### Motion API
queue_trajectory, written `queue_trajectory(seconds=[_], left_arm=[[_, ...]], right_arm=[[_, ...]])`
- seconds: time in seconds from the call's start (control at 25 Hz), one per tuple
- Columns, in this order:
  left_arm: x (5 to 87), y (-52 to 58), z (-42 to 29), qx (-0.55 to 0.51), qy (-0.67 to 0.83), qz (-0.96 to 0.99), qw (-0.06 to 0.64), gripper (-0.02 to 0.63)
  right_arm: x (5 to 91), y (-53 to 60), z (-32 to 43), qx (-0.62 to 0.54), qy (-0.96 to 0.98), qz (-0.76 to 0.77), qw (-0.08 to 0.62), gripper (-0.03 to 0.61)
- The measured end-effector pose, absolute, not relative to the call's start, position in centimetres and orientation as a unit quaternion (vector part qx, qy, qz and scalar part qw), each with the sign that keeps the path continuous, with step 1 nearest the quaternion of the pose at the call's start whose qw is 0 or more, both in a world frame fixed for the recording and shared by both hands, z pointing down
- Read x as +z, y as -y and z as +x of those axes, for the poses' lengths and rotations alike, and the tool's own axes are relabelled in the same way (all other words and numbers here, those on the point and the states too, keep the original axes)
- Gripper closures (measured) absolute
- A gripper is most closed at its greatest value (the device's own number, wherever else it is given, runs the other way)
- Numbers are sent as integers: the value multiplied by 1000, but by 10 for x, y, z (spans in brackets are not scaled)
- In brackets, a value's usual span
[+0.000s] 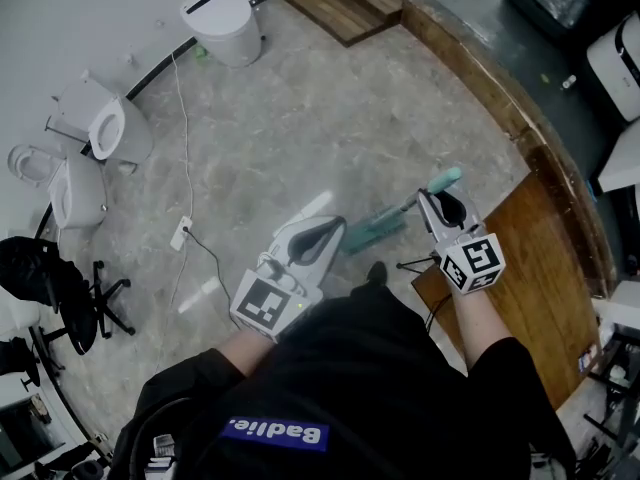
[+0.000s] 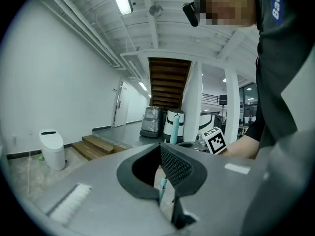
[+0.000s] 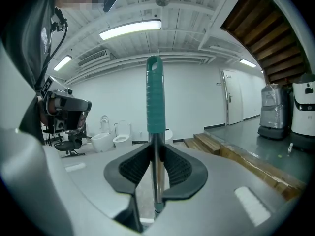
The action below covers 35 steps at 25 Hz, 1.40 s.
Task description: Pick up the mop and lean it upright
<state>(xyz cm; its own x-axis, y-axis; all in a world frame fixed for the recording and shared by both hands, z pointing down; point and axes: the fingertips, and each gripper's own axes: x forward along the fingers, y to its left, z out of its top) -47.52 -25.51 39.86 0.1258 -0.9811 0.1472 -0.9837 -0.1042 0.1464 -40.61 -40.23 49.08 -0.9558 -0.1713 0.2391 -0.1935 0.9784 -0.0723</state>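
1. Mop (image 3: 155, 98): our right gripper (image 3: 156, 149) is clamped on its bare metal shaft, just below the teal handgrip (image 1: 446, 179), with both pads pressed against the tube.
2. Our left gripper (image 2: 160, 150) has its jaws drawn together on nothing. Through the slit behind the tips we glimpse a bit of teal mop beyond.
3. Both our forearms (image 1: 482, 313) reach forward, bare below the short sleeves of a dark top (image 1: 350, 388). The grippers point ahead and slightly downward, the right one a little ahead of the left.
4. In the head view the mop slants from the handgrip, through the right gripper, down to its teal mop head (image 1: 372, 230). That head sits low between the two grippers, over the marbled floor (image 1: 300, 118); we cannot tell whether it touches.
5. Each gripper's cube (image 1: 472, 261) carries black-and-white square markers. A blue strip (image 1: 275, 433) on the top reads "Badlie."
6. A white lidded unit (image 1: 222, 23) stands by the wall with its lid shut, so its contents are hidden. Two toilets (image 1: 105, 128) sit further along, bowls open.
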Motion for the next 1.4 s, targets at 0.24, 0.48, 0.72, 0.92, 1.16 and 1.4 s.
queue_trajectory(seconds=[0.24,0.48,0.72,0.92,1.16,1.4], left_arm=[[404,271,-465,30,673,729,120,594],[416,279,-451,41,671,728,132,594],[419,295,-442,45,660,738,132,594],[420,304,-435,52,650,747,129,594],[424,314,-428,60,638,756,133,594],[429,322,-423,62,627,763,142,594]], right_arm=[[513,436,-406,59,988,73,123,486],[527,455,-395,55,989,64,125,485],[545,471,-371,50,985,75,147,485],[551,480,-363,41,986,76,145,483],[584,486,-352,44,982,68,170,483],[611,475,-321,34,977,54,203,482]])
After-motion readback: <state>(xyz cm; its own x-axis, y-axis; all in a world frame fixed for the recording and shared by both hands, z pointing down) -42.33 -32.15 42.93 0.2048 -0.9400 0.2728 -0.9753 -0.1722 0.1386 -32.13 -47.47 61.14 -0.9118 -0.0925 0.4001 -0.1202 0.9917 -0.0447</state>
